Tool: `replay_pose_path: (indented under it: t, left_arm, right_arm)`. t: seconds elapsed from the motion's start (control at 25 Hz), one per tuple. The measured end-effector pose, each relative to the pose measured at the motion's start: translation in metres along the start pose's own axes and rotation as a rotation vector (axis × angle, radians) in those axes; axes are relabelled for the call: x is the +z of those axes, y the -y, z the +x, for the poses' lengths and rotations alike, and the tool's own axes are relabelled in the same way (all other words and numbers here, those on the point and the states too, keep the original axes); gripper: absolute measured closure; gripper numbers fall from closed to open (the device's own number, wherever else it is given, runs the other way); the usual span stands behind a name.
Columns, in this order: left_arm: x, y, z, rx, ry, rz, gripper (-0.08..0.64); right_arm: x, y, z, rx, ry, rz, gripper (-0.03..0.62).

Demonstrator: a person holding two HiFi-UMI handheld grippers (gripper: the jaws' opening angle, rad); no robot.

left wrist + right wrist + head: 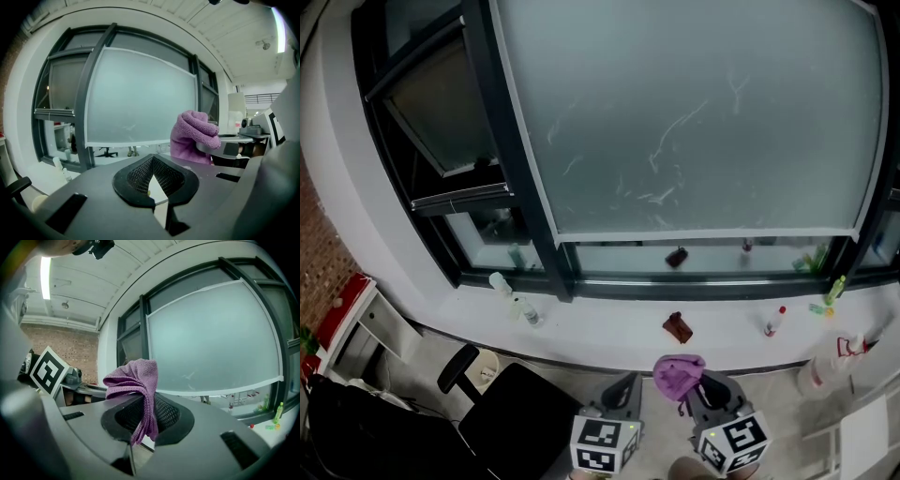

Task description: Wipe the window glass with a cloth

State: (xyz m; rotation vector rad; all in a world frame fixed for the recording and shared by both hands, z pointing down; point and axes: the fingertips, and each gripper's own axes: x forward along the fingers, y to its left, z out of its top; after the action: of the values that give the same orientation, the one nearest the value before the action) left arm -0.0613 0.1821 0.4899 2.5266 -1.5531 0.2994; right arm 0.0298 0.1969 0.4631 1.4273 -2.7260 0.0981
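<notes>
Pose, left gripper (623,384): low at the bottom edge of the head view, jaws aimed up and forward toward the window, marker cube (605,445) nearest the person.
Left gripper state: the jaws meet at their tips, with nothing between the meshed pads.
Pose, right gripper (703,386): just beside the left one, on its right and at about the same height, pointing the same way.
Right gripper state: jaws clamped on the cloth (133,378). A fold is pinched between the pads, and a tail hangs down toward the gripper body.
Cloth: purple towelling, bunched into a clump above the jaw tips. It is well apart from the glass and touches nothing but the gripper.
Window glass (694,112): large frosted pane in a dark frame, with pale streaks and smears near its centre and lower part.
Sill (609,330): white ledge under the pane.
Items on sill: a clear bottle (501,283) at left, a small brown object (678,327) near the middle whose kind is not clear from this view, and a red-capped bottle (775,322) at right.
Floor area: a black office chair (511,412) stands to the left of the grippers.
</notes>
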Motion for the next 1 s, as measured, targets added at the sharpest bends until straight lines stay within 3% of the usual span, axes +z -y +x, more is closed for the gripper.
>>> replay_pose_path:
  t: [0.44,1.0]
  left_arm:
    - [0.022,-0.038,0.067,0.031,-0.009,-0.002,0.555]
    - [0.083,-0.11,0.212,0.113,0.001,-0.031,0.555]
  right_arm:
    - [0.005,0.05,0.072,0.02,-0.026,0.022,0.541]
    - [0.049,0.162,0.22,0.101,-0.018,-0.043,0.541]
